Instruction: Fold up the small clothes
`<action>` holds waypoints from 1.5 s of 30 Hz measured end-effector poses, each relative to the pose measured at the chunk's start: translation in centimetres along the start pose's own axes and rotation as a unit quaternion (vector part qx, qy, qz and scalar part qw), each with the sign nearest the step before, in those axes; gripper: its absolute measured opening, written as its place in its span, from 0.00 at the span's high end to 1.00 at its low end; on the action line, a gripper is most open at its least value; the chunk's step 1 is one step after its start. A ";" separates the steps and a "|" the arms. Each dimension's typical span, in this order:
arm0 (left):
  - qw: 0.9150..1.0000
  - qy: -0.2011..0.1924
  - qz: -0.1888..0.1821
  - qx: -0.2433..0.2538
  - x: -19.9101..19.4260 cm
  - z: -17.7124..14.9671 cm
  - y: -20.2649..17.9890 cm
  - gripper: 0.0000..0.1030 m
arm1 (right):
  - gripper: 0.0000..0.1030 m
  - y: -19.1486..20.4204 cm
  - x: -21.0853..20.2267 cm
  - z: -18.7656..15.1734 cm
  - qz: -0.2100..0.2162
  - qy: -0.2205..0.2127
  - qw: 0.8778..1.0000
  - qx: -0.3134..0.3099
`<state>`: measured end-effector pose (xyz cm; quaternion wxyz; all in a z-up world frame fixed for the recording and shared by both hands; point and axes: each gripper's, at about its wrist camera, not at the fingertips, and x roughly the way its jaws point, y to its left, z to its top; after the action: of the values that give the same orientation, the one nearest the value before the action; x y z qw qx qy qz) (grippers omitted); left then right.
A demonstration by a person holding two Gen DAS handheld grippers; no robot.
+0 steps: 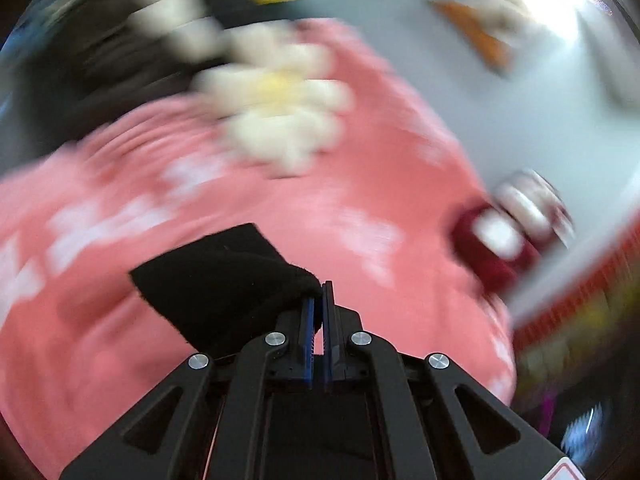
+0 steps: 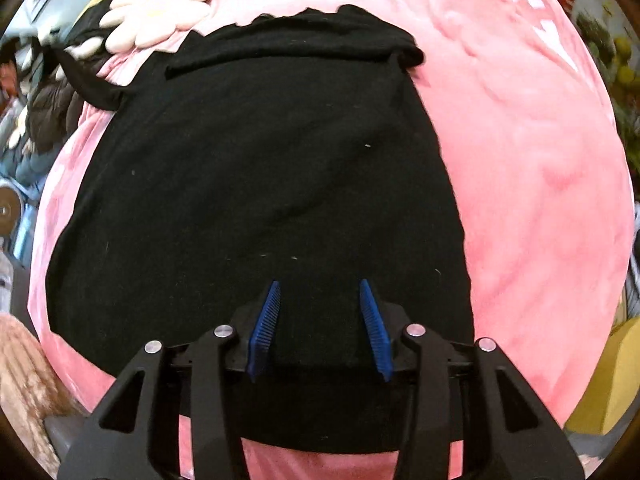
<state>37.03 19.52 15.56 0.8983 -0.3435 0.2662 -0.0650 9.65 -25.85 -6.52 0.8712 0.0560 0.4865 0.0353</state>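
Note:
A black garment (image 2: 260, 168) lies spread flat on a pink blanket (image 2: 540, 184), its far edge folded back into a band. My right gripper (image 2: 319, 286) is open just above the garment's near part, blue pads (image 2: 264, 324) apart with black cloth between them. In the left wrist view, which is motion-blurred, my left gripper (image 1: 318, 292) is shut on a corner of the black garment (image 1: 224, 280) and holds it lifted over the pink blanket (image 1: 360, 200).
A cream flower-shaped cushion (image 2: 160, 8) lies at the blanket's far left, also blurred in the left wrist view (image 1: 280, 92). A dark red and white object (image 1: 504, 232) sits at the right. A yellow object (image 2: 608, 380) and a brown fuzzy item (image 2: 24, 380) flank the blanket.

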 end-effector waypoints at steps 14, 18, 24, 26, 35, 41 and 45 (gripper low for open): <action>0.939 0.254 -0.014 0.231 12.7 -28.7 -20.7 0.72 | 0.55 -4.5 -1.1 1.0 0.016 -0.022 0.996 0.082; 0.937 0.290 0.002 0.195 10.9 -32.1 -15.2 0.68 | 0.54 -6.1 -2.1 2.7 0.028 -0.034 0.994 0.096; 0.948 0.275 0.042 0.152 6.1 -30.6 -7.2 0.60 | 0.54 -6.7 -1.1 11.7 0.043 -0.065 0.995 0.069; 0.951 0.268 0.061 0.144 4.6 -29.6 -5.3 0.56 | 0.48 -7.3 0.1 15.8 0.037 -0.072 0.994 0.073; 0.955 0.252 0.077 0.136 1.6 -27.6 -0.8 0.53 | 0.52 -9.0 10.2 24.6 -0.019 0.013 0.994 0.104; 0.951 0.262 0.078 0.143 1.6 -28.5 -0.1 0.53 | 0.91 -5.3 6.8 26.7 0.007 -0.034 0.999 0.042; 0.953 0.260 0.077 0.133 1.4 -28.5 0.4 0.53 | 0.92 -4.9 -0.3 28.4 0.013 -0.150 0.987 0.048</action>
<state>23.32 2.80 -3.03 0.8377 -0.1703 0.5053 -0.1180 33.74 -32.55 7.89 0.9303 0.1085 0.3502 0.0142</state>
